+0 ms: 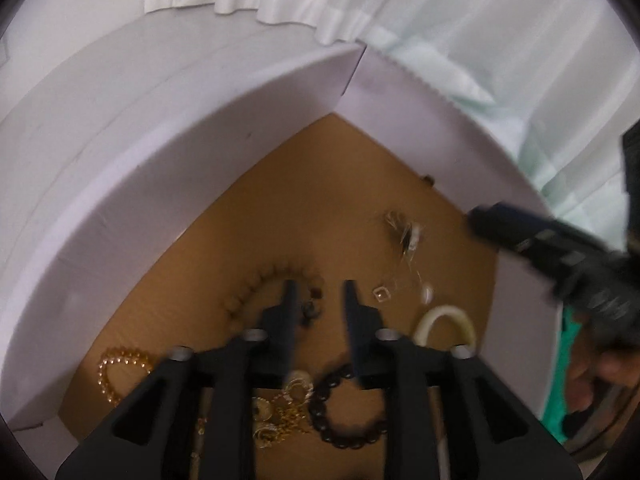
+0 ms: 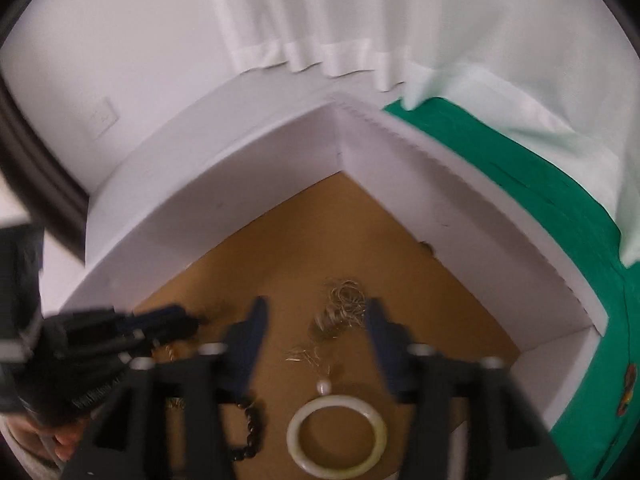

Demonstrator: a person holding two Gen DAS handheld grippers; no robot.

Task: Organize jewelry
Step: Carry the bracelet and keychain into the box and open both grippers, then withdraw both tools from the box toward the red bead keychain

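Both grippers low over box, jaws apart.

White curtain hanging in folds across the top of the frame, hem just above the floor. Plain white wall at upper left. Green cloth spread along the right side.

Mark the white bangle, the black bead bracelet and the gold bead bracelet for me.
White bangle (image 2: 297, 436): right wrist view, left side of the ring.
Black bead bracelet (image 1: 320, 416): left wrist view, left arc of beads.
Gold bead bracelet (image 1: 105, 376): left wrist view, left curve of beads.
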